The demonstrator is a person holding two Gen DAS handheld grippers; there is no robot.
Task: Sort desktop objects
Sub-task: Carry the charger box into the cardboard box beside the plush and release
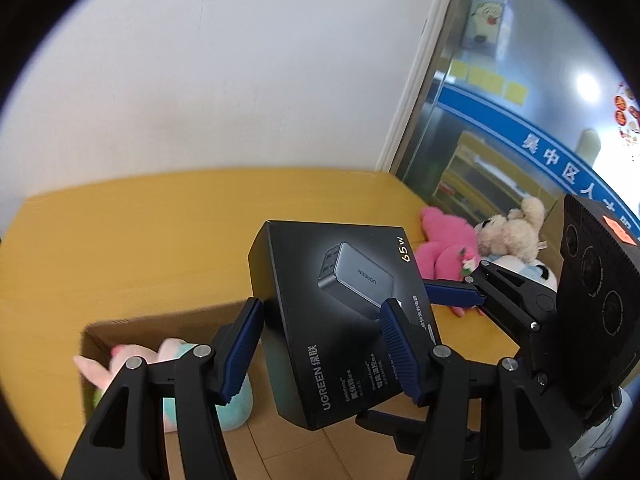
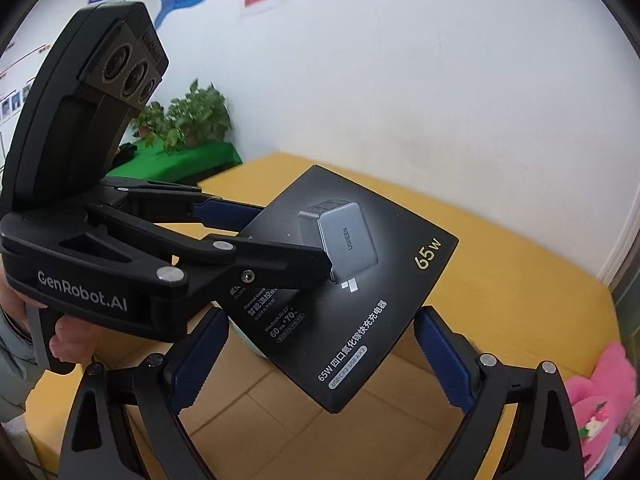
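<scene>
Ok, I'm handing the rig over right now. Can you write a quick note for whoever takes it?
Left tool: shut on the black charger box, held in the air above the open cardboard box.
Right tool: the charger box's corner sits between its fingers; contact unclear.
Done: a bunny toy already lies in the cardboard box.
Left: put the charger box down, then probably sort the pink toy and beige toy lying on the yellow table.

Both wrist cameras look steeply down, close over the yellow table (image 1: 120,248) (right view from the right, facing left), and share the black charger box (image 1: 340,312) and open carton (image 2: 256,404).
</scene>
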